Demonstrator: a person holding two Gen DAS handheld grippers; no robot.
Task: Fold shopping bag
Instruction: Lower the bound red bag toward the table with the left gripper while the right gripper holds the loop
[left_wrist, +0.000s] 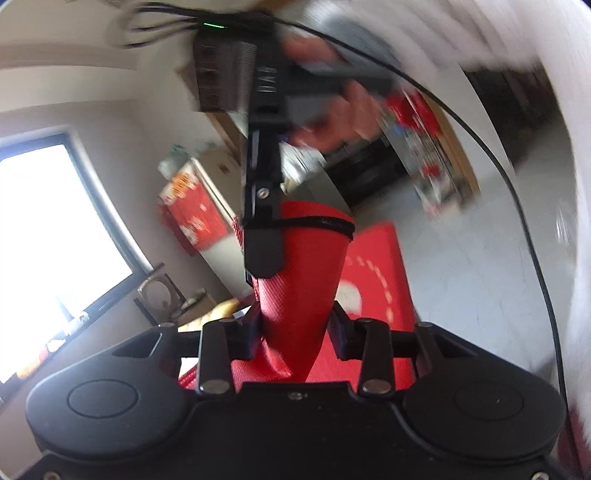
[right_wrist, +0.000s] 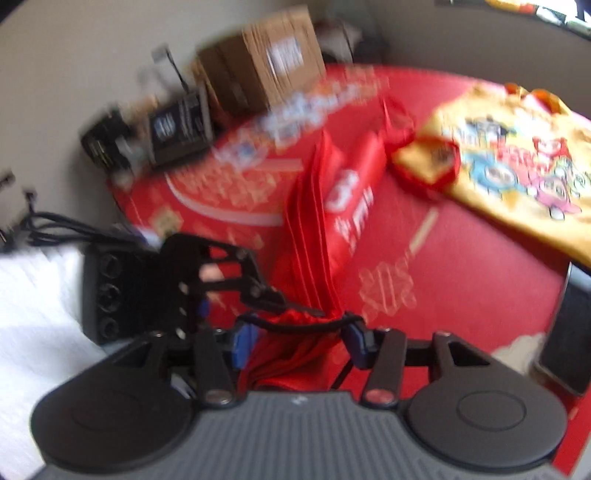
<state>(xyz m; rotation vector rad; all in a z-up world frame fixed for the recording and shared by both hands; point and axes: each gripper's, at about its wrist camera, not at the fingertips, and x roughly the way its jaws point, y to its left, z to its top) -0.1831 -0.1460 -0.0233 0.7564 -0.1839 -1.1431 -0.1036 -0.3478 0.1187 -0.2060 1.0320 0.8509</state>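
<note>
The left gripper's (left_wrist: 293, 332) fingers were clamped on a gathered fold of the red shopping bag (left_wrist: 301, 280), which rose between them; just beyond, the right gripper (right_wrist: 299, 334) pinched the bag's black-trimmed edge (right_wrist: 306, 325), its pleated body stretching ahead across the red tablecloth (right_wrist: 461, 266).

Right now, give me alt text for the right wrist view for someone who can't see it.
Blurred fisheye view: the right gripper and the left gripper both pinch a red shopping bag above a red patterned tablecloth. A yellow cartoon-print bag lies to the right, a cardboard box behind.
</note>
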